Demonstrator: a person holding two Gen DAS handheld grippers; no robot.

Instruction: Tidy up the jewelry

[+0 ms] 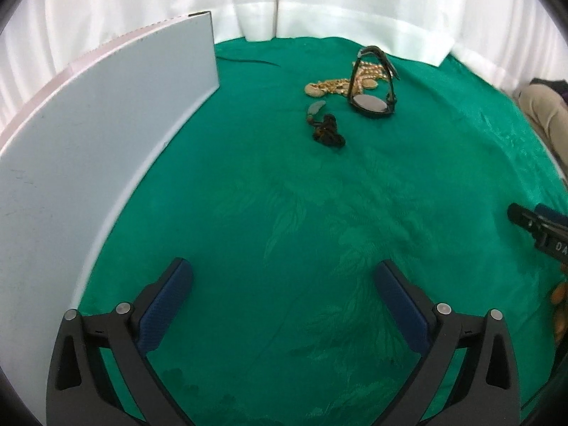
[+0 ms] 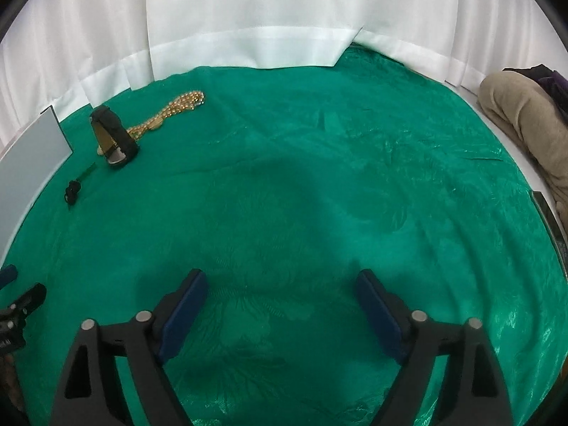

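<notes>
A: At far left, a tall pale-grey flat-sided box [image 1: 88,163] stands on the patterned green tablecloth [image 1: 301,213]. The left gripper [image 1: 282,285] hangs over bare cloth, blue pads spread wide, nothing between them.

B: And the jewelry?

A: Farther back lie a small dark knotted cord ornament [image 1: 328,131], a gold beaded necklace [image 1: 337,87] and a black strap wristwatch [image 1: 372,101]. The right gripper [image 2: 282,293] gapes equally wide and empty, beside white curtains [image 2: 248,17].

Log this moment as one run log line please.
left tool: open, empty | right tool: open, empty | black-strapped wristwatch, gold bead necklace, dark knotted cord charm: untouched on green cloth
</notes>
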